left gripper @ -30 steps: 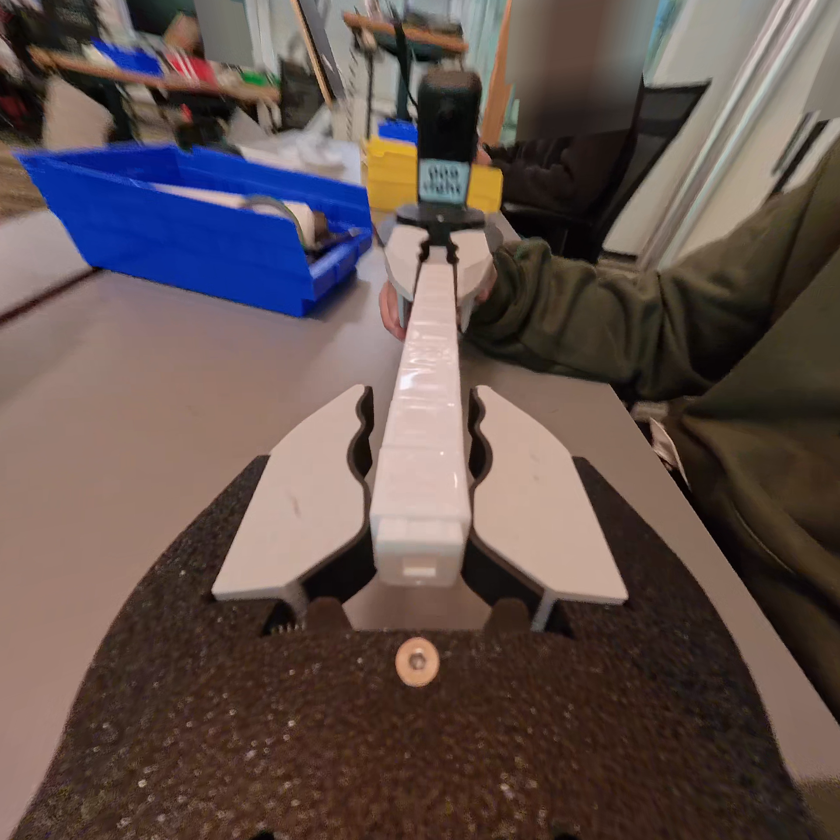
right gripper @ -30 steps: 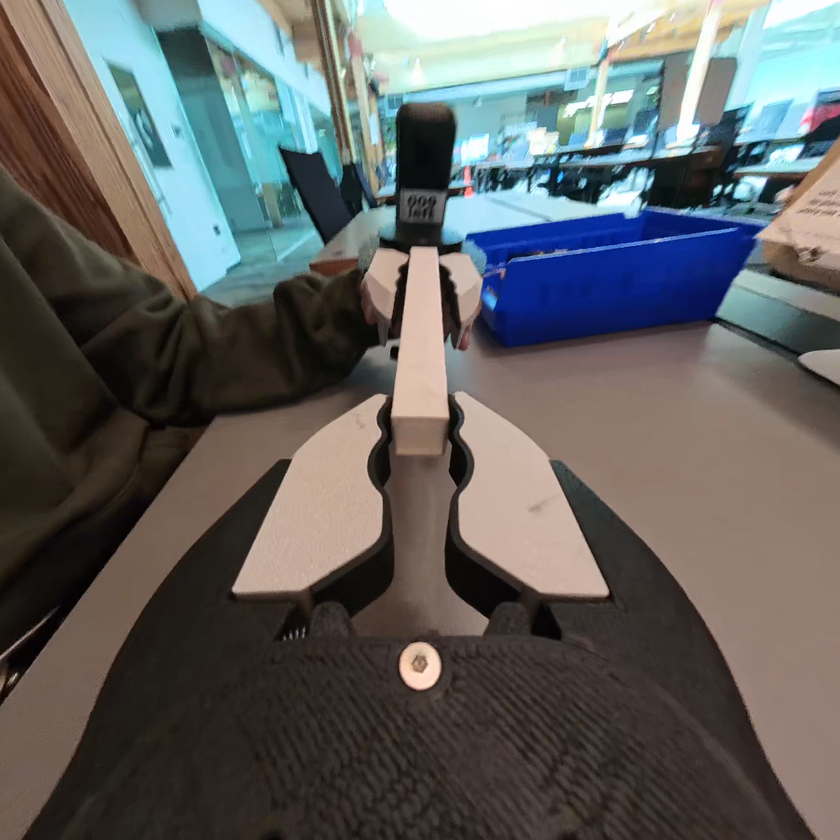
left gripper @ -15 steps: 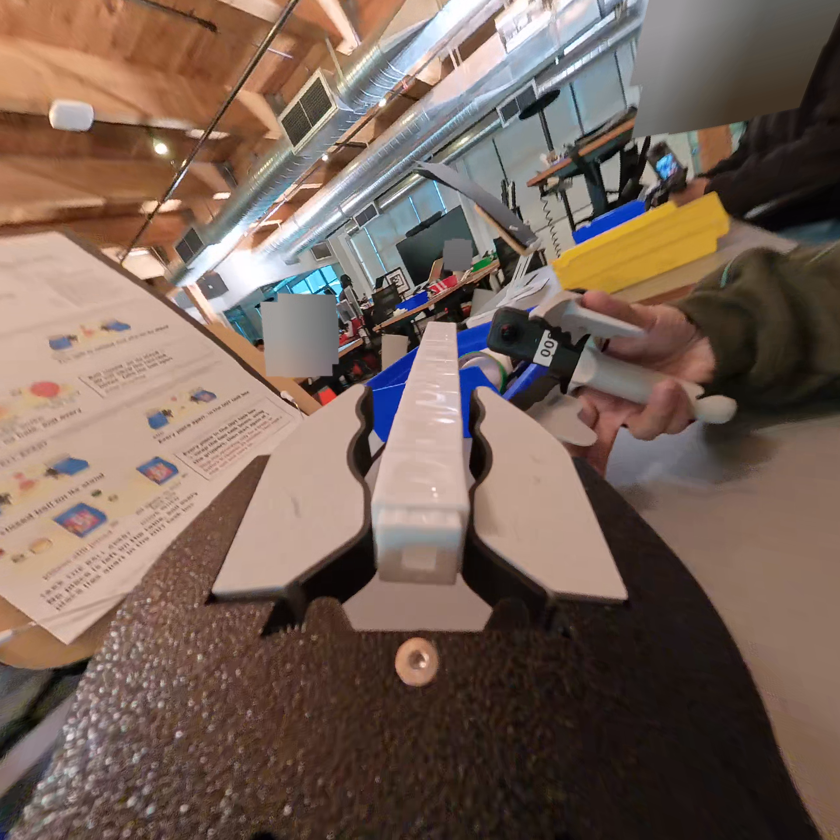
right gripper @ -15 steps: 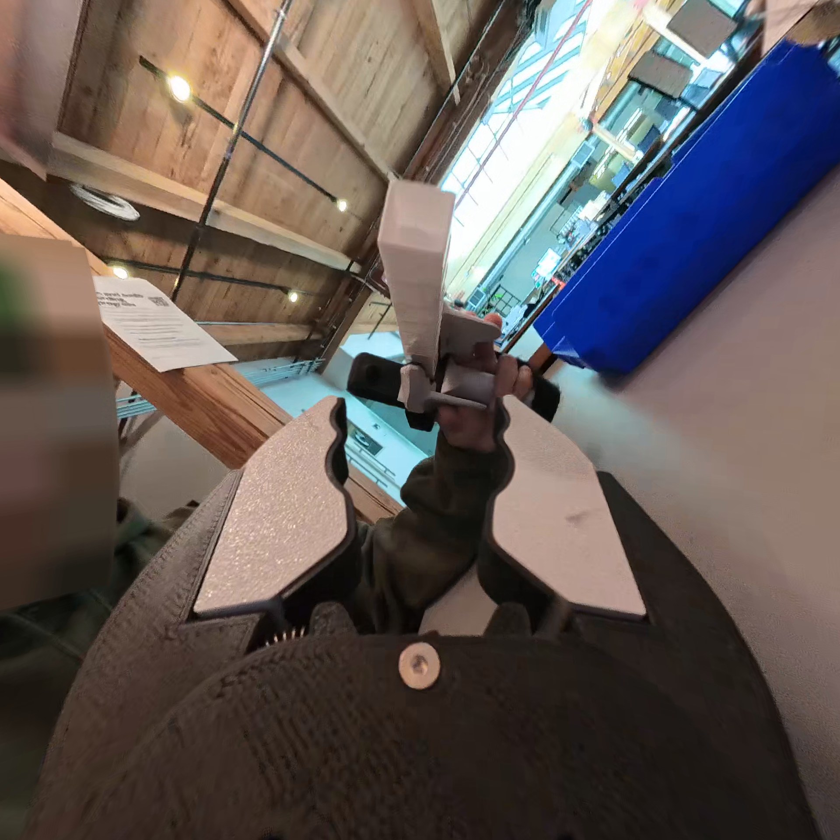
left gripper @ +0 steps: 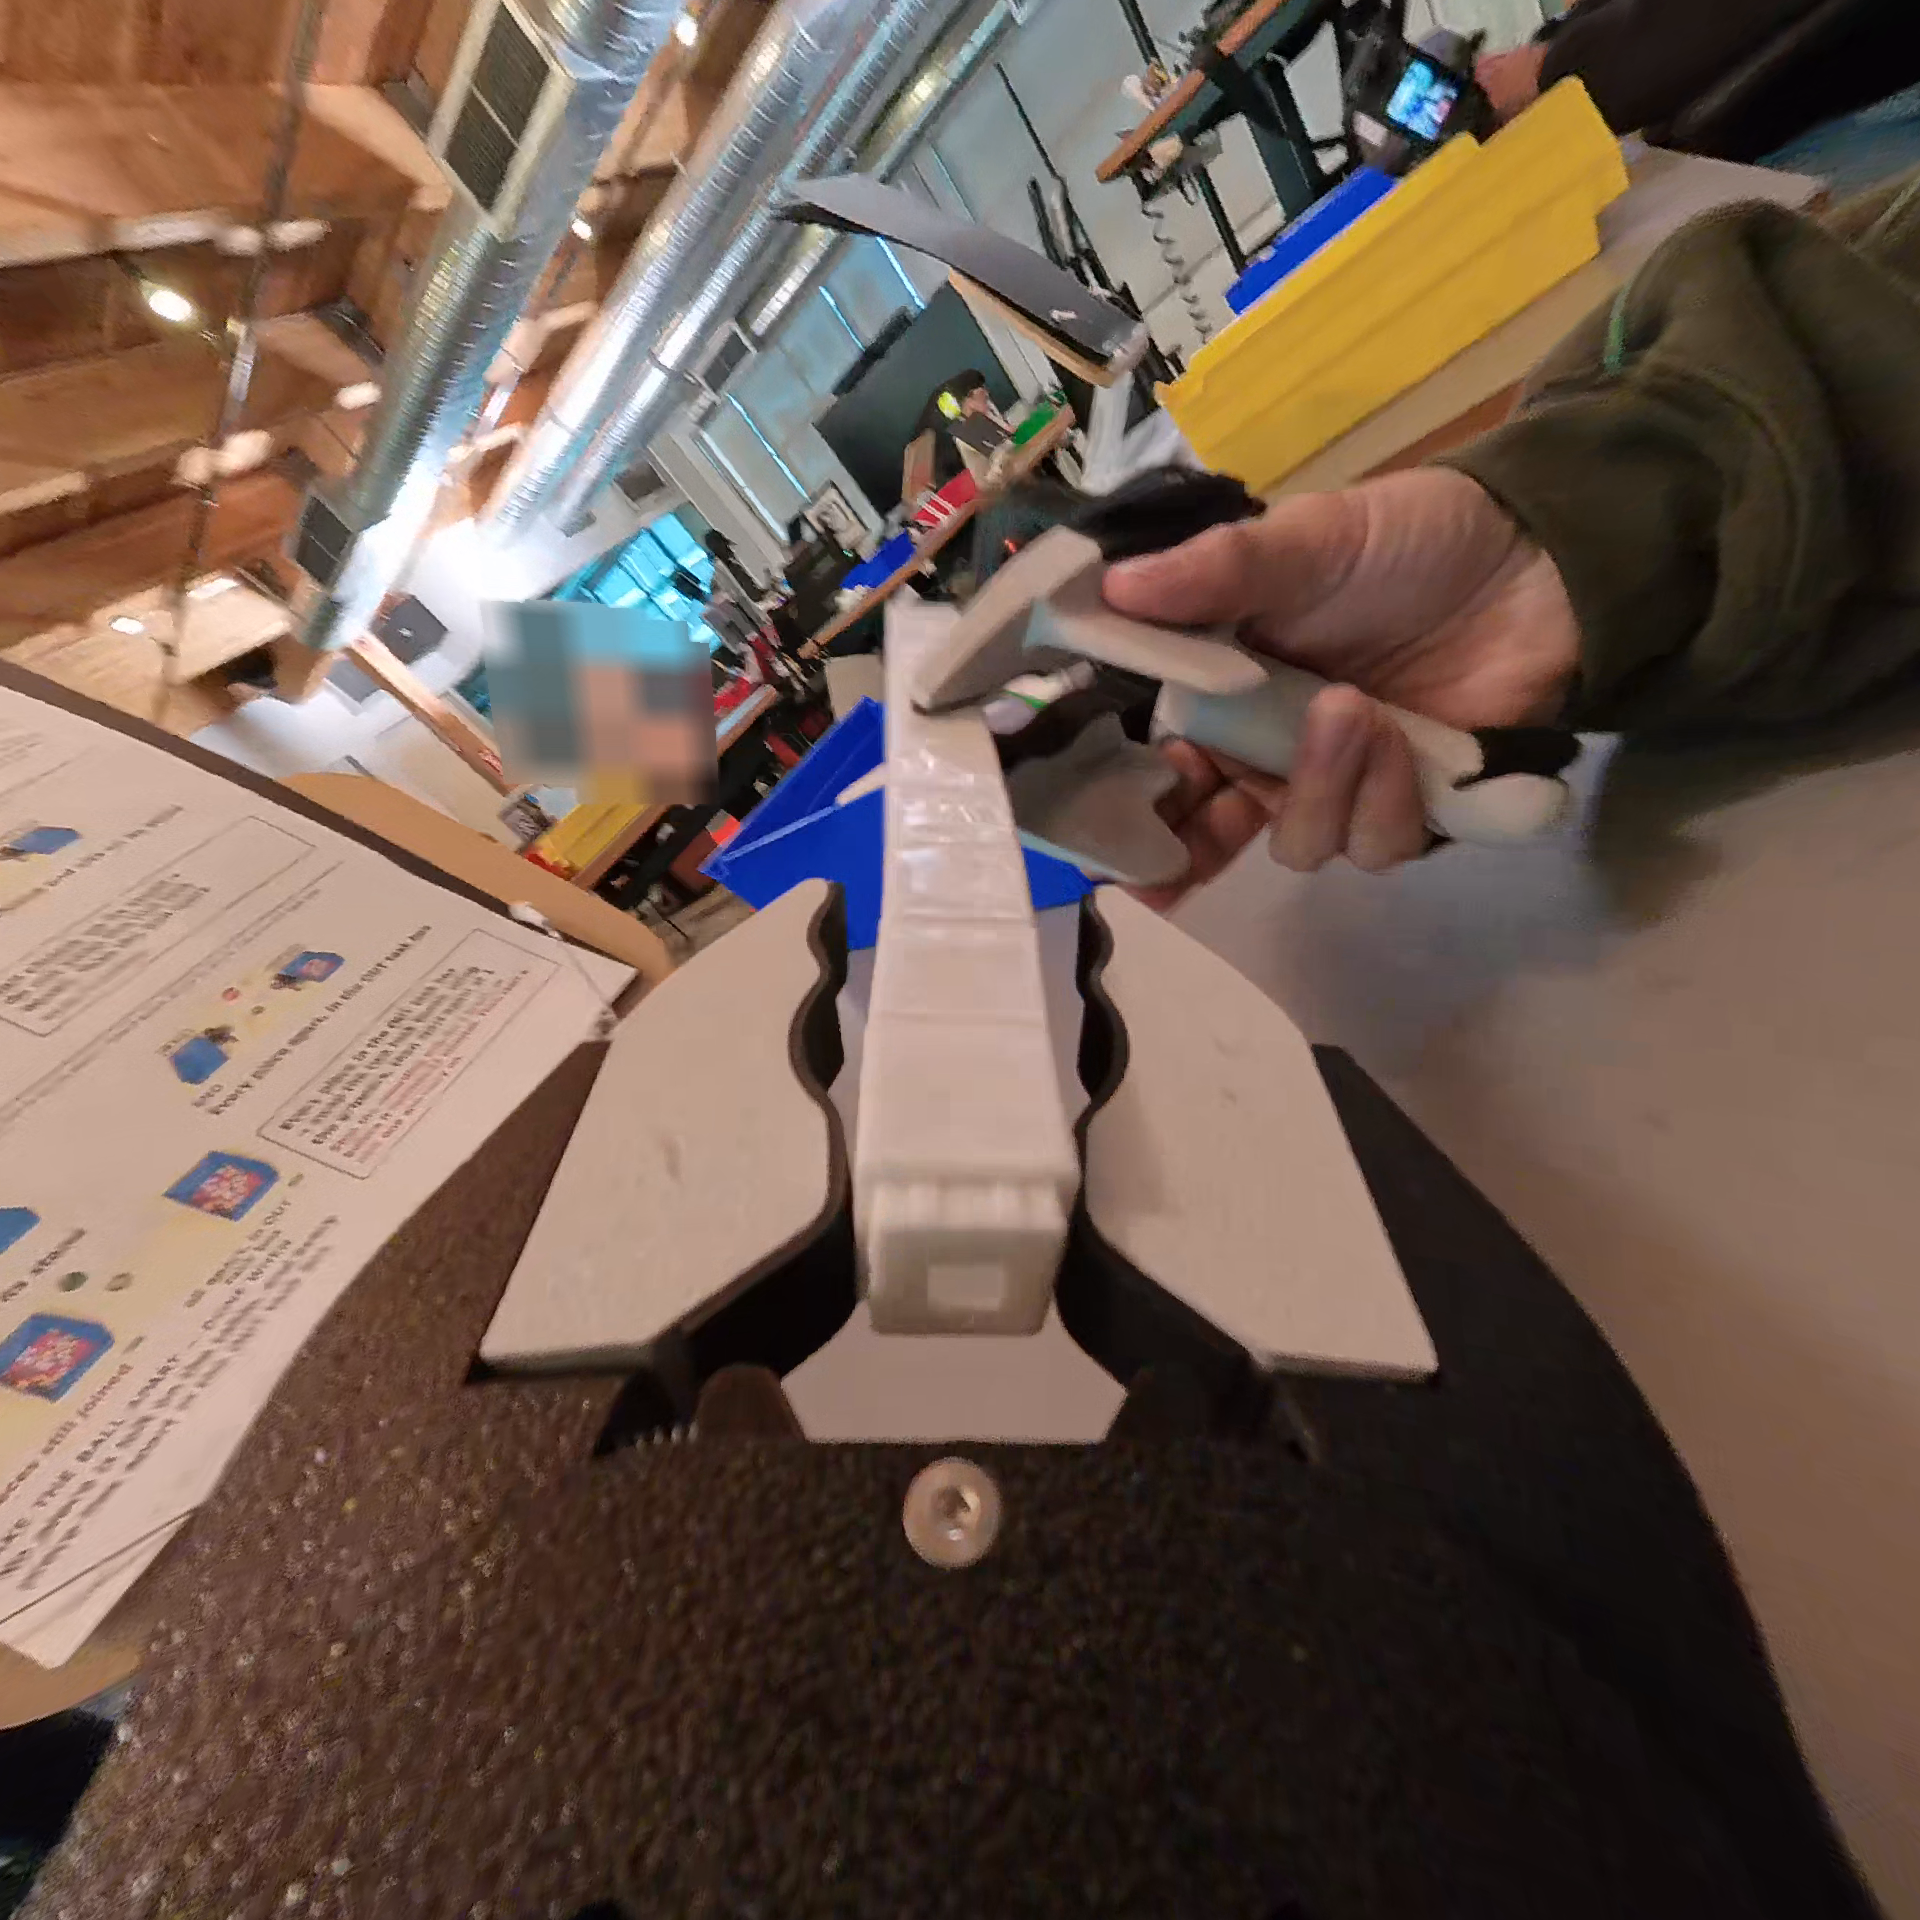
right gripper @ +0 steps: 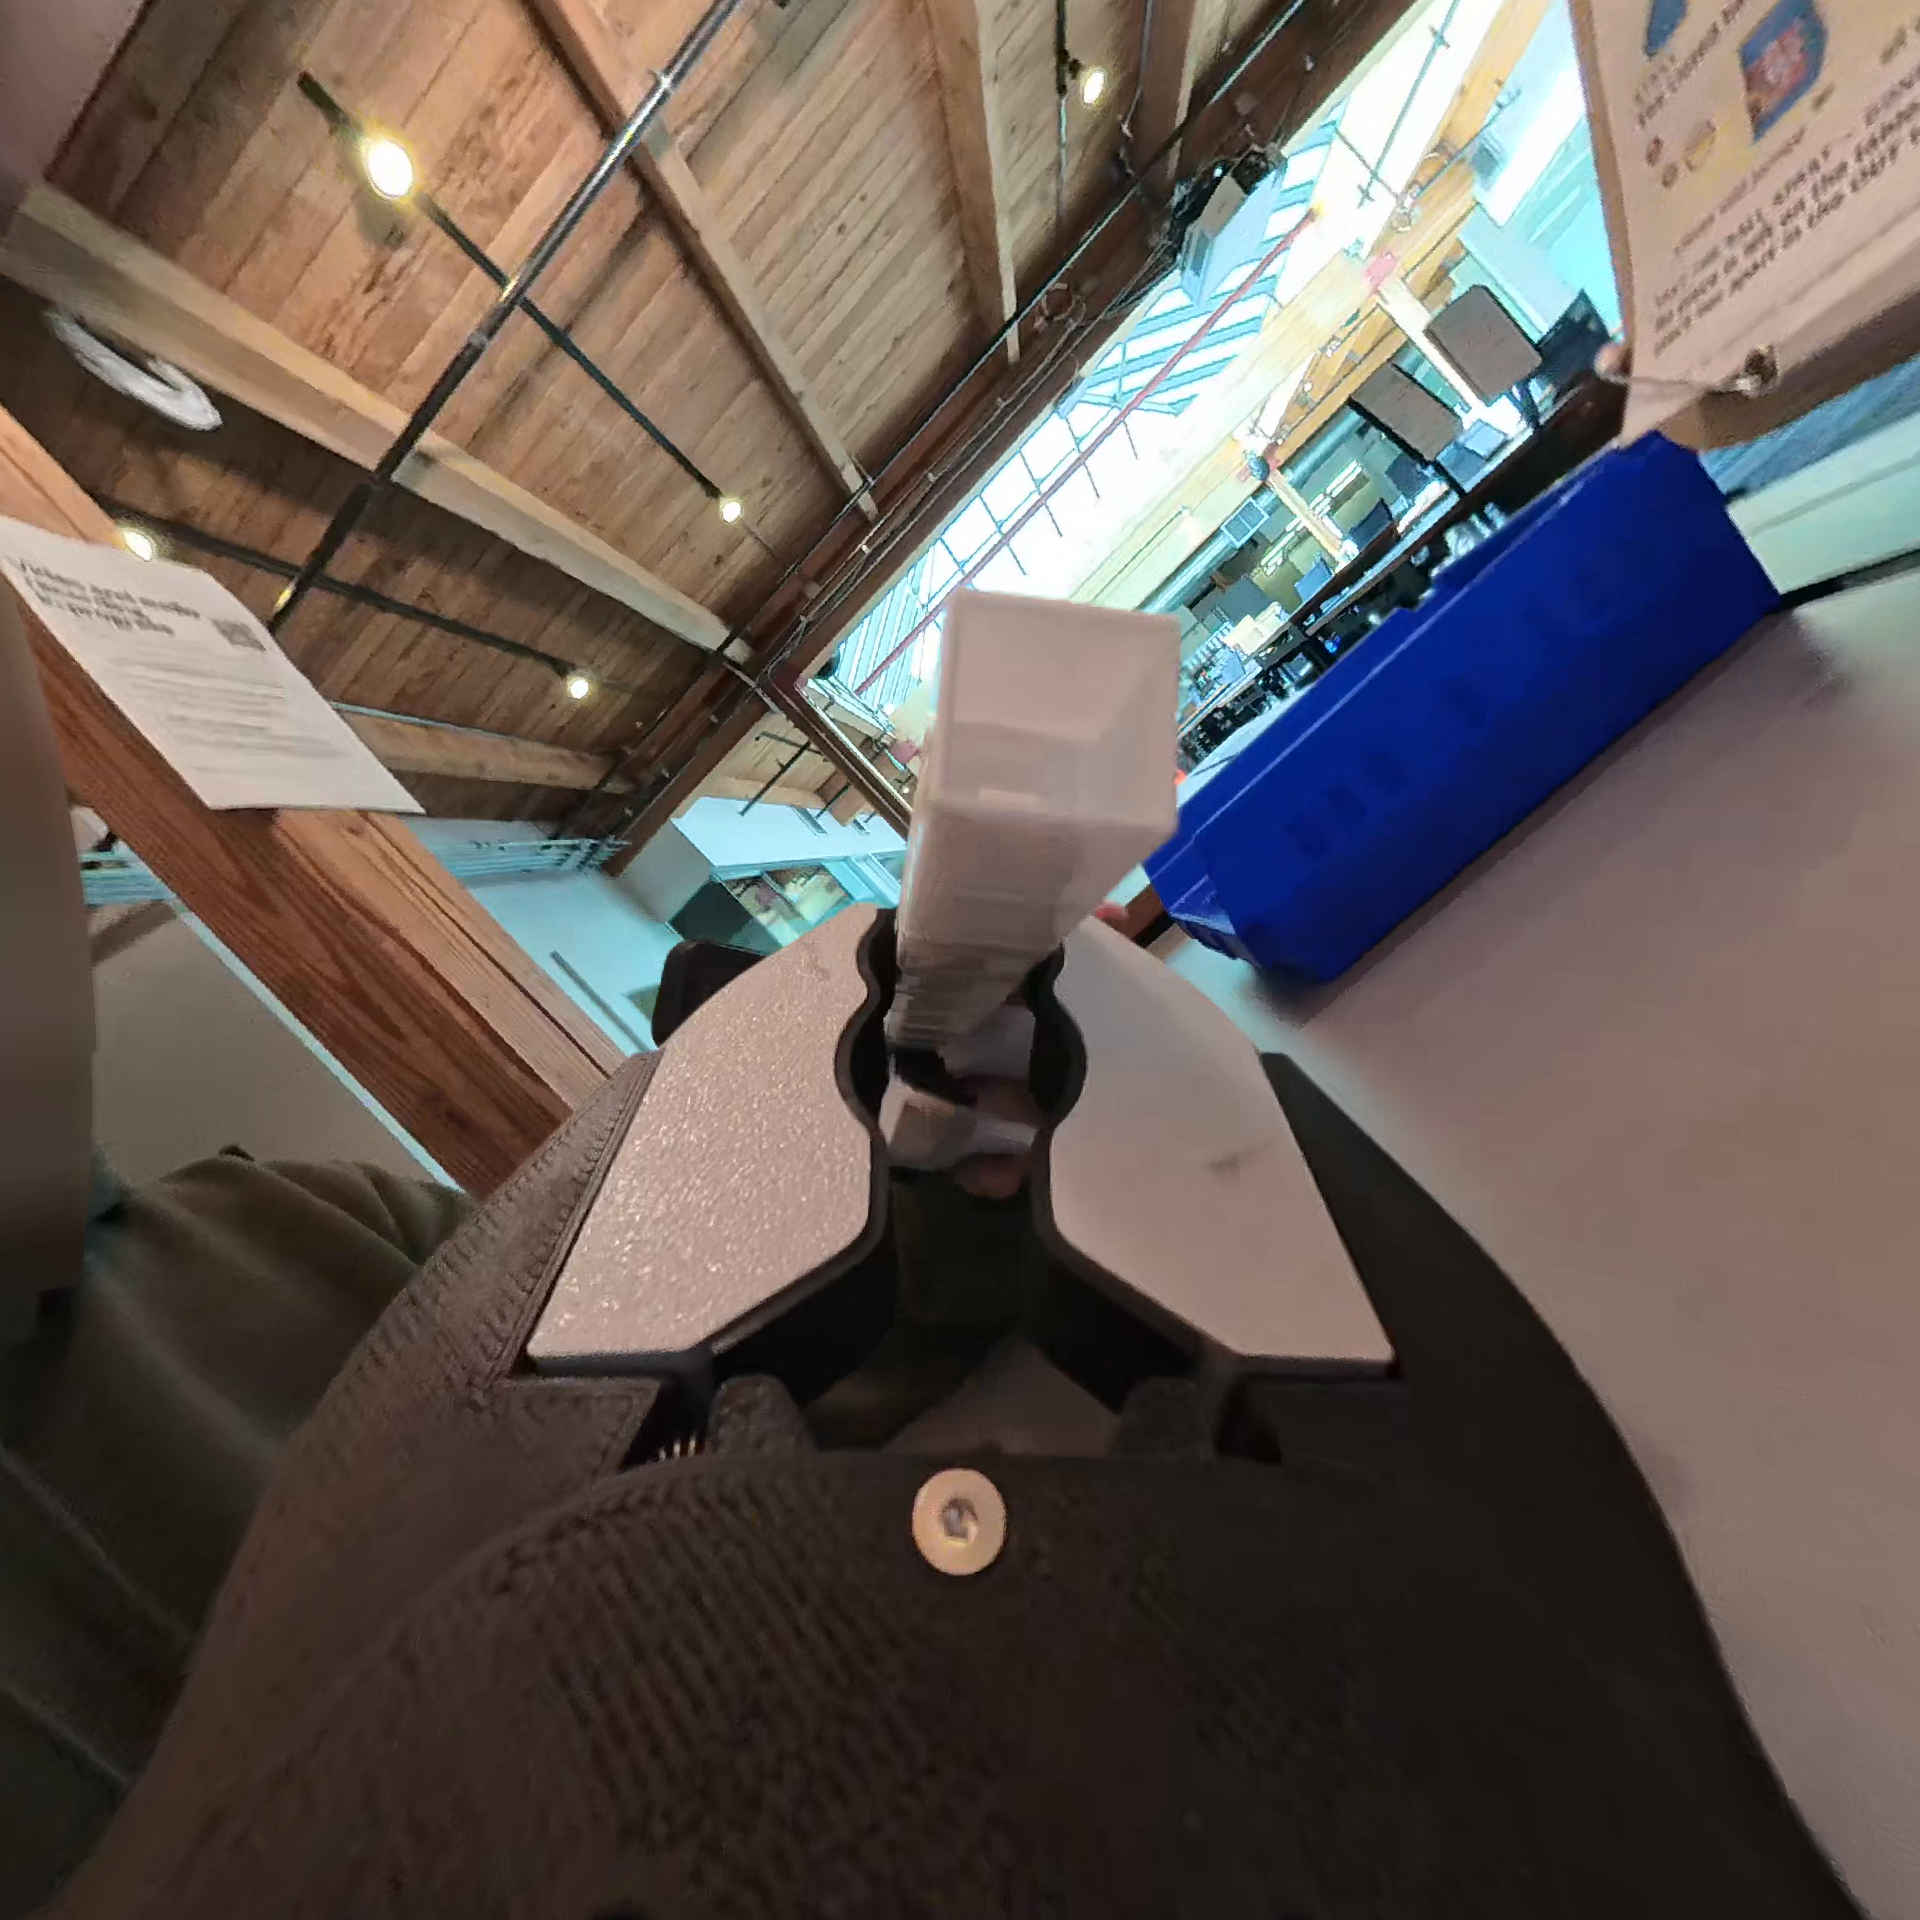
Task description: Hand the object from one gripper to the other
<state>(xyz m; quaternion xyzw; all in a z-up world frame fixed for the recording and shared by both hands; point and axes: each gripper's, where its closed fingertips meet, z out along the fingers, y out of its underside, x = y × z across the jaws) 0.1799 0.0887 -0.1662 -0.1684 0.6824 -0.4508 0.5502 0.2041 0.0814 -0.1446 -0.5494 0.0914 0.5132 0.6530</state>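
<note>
Above the grey tabletop, a long white square-section plastic bar runs out between the fingers of the left tool, which is closed on its near end and holds it tilted upward. At the bar's far stretch, the right tool, gripped by a hand in an olive-green sleeve, meets it from the side: its upper finger touches the bar's top face, its lower finger lies below and apart, so its jaws stand partly open around the bar. From the right wrist view, the bar rises between that tool's fingertips; whether they press it cannot be told. Behind the bar sits a blue plastic bin on the tabletop, and left of the bar a printed instruction sheet.
</note>
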